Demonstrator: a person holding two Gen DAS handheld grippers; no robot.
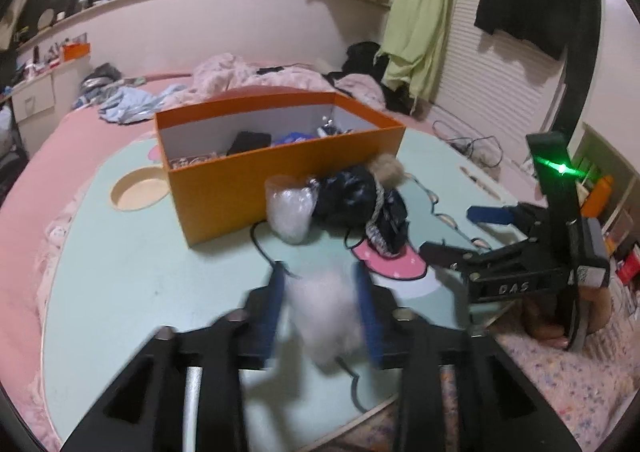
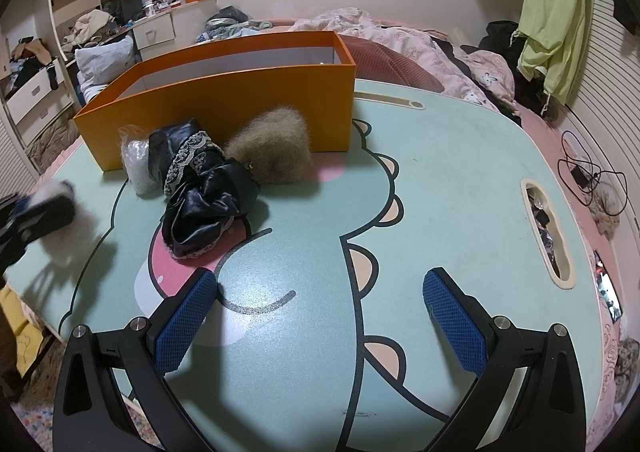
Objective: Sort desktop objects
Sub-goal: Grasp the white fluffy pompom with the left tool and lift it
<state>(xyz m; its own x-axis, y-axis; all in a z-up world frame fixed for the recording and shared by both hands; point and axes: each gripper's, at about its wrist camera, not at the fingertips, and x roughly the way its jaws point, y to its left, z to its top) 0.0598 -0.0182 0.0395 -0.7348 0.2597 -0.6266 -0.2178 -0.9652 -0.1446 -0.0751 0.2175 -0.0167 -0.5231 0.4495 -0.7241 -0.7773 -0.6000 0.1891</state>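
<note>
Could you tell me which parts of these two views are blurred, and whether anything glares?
Left wrist view: the white fluffy item in the left gripper is smeared by motion blur; a green light flares on the right gripper. Right wrist view: mostly sharp, with a bright sheen on the table; the left gripper is blurred.

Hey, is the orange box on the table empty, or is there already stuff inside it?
Not empty. The left wrist view looks into the open orange box: a black item and blue things lie on its floor.
</note>
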